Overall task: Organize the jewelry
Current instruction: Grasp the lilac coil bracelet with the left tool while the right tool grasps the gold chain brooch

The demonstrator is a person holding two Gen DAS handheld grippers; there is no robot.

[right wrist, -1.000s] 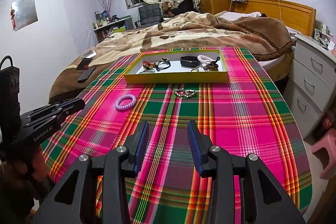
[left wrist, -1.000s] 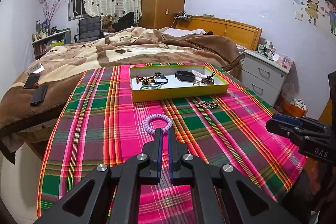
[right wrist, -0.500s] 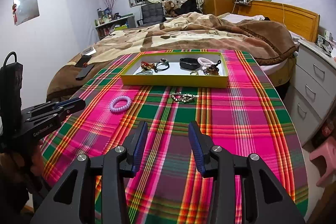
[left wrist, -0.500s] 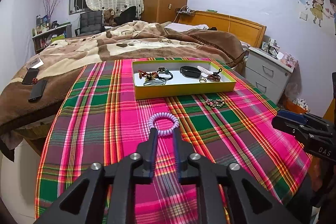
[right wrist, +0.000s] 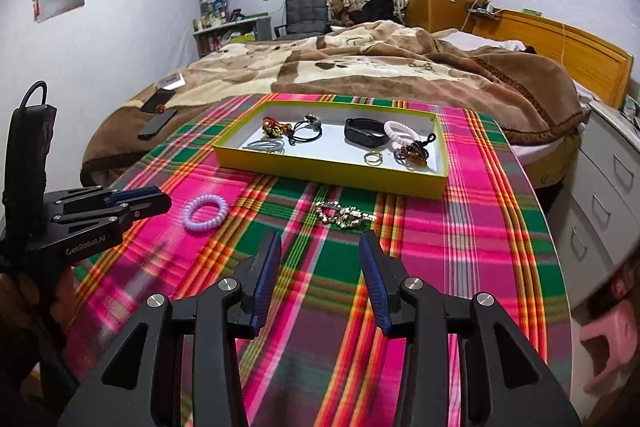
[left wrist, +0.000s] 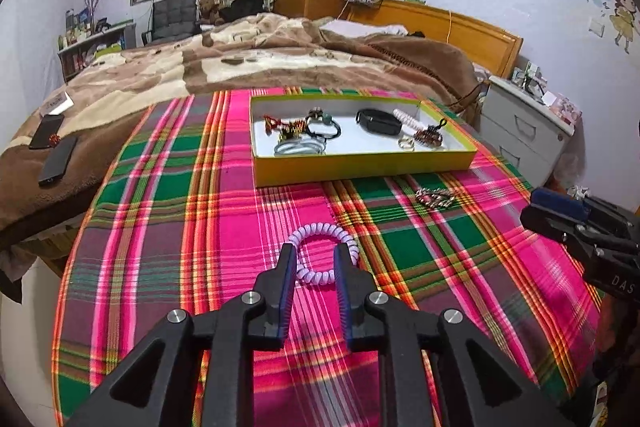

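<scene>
White lettering reading "GenRobot.AI" runs along the black side of the left gripper, as seen from the right wrist view. From the left wrist view, the black body of the right gripper carries the white letters "DAS" at the frame's edge, where the word is cut off.

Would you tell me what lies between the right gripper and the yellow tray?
A gold chain bracelet lies on the plaid cloth before the tray, in the right wrist view.
</scene>
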